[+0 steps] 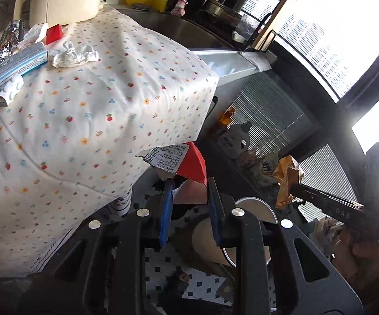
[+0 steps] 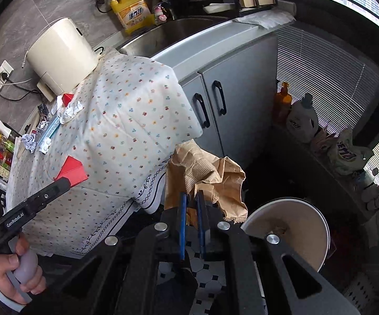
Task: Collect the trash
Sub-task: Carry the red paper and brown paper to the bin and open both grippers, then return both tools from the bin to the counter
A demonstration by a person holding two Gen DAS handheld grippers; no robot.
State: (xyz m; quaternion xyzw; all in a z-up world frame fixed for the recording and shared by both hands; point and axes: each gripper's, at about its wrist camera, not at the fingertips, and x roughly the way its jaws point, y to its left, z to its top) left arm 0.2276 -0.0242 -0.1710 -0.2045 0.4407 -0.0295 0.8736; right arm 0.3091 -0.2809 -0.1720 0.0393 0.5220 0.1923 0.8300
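My left gripper (image 1: 189, 186) is shut on a red and white carton (image 1: 186, 161), held off the table's front corner. It also shows in the right wrist view (image 2: 72, 172). My right gripper (image 2: 191, 197) is shut on a crumpled brown paper bag (image 2: 205, 176), held beside the table, above the floor. The bag also shows in the left wrist view (image 1: 287, 178). A round white trash bin (image 2: 289, 225) with an open lid stands on the floor just right of the bag. More trash lies on the floral tablecloth (image 1: 97, 99): crumpled tissue (image 1: 75, 53), a blue and white box (image 1: 18, 65), foil wrappers (image 2: 30, 141).
A cream appliance (image 2: 63, 55) stands at the table's far end. Grey cabinets (image 2: 215, 99) and a sink (image 2: 168, 34) run behind the table. Detergent bottles (image 2: 302, 118) line a ledge by the window blinds. The floor (image 2: 202, 275) is tiled black and white.
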